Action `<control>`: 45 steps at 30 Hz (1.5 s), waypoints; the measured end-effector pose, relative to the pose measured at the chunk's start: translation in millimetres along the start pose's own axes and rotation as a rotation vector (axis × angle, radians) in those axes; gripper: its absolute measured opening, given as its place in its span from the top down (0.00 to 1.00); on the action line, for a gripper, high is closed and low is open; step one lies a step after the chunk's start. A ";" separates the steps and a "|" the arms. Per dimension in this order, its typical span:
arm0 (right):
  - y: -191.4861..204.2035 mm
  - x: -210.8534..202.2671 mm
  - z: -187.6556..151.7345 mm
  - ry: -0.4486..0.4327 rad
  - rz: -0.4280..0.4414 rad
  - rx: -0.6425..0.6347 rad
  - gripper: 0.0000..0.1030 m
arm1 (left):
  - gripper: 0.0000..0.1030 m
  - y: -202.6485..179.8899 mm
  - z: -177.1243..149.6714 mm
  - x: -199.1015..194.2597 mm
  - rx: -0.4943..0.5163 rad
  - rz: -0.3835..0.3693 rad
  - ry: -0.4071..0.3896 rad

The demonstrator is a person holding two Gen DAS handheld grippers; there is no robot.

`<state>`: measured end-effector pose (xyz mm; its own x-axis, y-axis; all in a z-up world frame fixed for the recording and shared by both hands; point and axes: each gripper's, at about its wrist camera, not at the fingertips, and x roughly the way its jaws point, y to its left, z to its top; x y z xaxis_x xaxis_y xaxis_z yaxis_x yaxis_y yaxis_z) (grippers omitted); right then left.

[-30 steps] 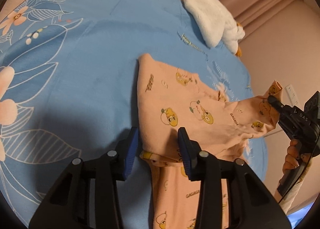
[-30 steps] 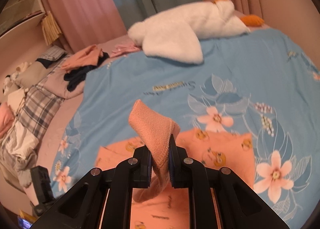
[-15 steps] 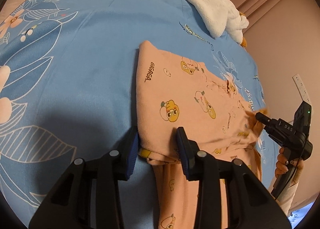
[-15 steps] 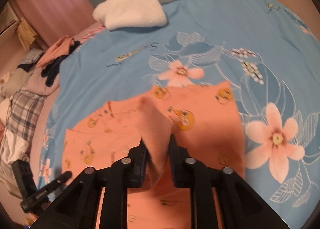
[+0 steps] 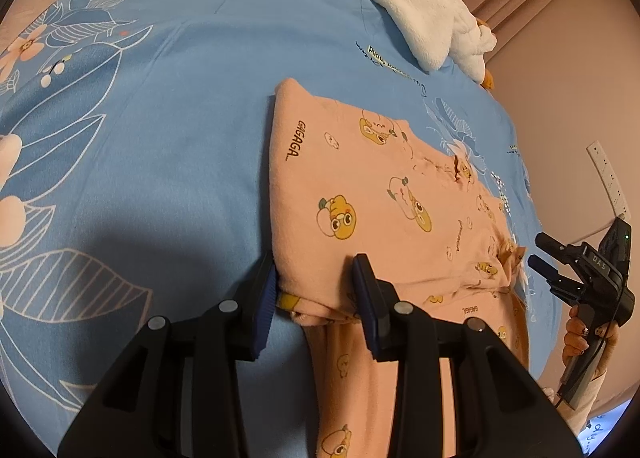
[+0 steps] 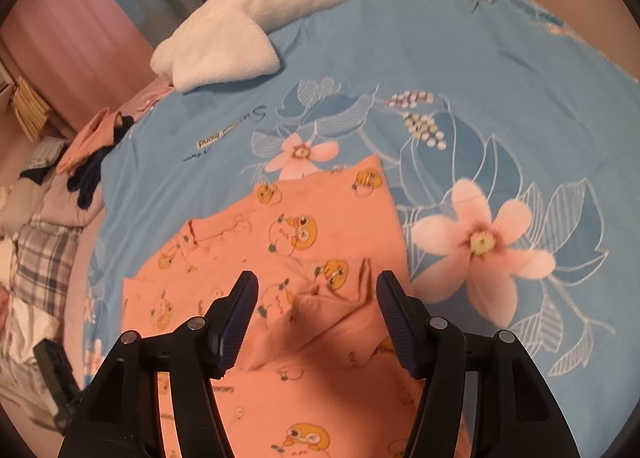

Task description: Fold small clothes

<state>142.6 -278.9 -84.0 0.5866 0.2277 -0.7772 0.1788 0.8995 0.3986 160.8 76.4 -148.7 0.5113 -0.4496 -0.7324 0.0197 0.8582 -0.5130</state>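
Observation:
A small peach garment (image 5: 360, 202) printed with yellow cartoon faces lies folded over on the blue floral bedspread (image 5: 160, 138). My left gripper (image 5: 316, 290) is open, its blue pads on either side of the garment's near folded edge. My right gripper (image 6: 316, 314) is open just above the garment (image 6: 304, 242), over a rumpled fold of it. The right gripper also shows in the left wrist view (image 5: 540, 254), open at the garment's right edge.
A white plush goose (image 6: 256, 26) lies at the far side of the bed, also in the left wrist view (image 5: 420, 18). A pile of clothes and plaid bedding (image 6: 44, 226) sits left of the bed. A wall with a socket strip (image 5: 608, 178) is on the right.
My right gripper lowered the lifted garment flap onto the garment, opened and let it go. My left gripper stayed open at the near folded edge.

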 end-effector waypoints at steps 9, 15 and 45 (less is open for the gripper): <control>7.5 27.3 -14.0 0.054 -0.100 -0.002 0.55 | 0.65 1.1 -1.8 -0.7 0.000 -0.007 0.008; -2.7 20.1 -27.1 0.047 -0.124 -0.020 0.73 | 0.64 2.4 -1.9 -1.1 -0.002 -0.013 0.013; -10.7 24.9 -11.3 0.027 -0.217 -0.152 0.92 | 0.63 3.0 -6.0 -7.5 -0.001 -0.028 0.038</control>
<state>146.3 -278.7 -113.1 0.5256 0.0316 -0.8501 0.1764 0.9736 0.1452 151.8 80.9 -147.5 0.4777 -0.4825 -0.7341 0.0328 0.8449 -0.5340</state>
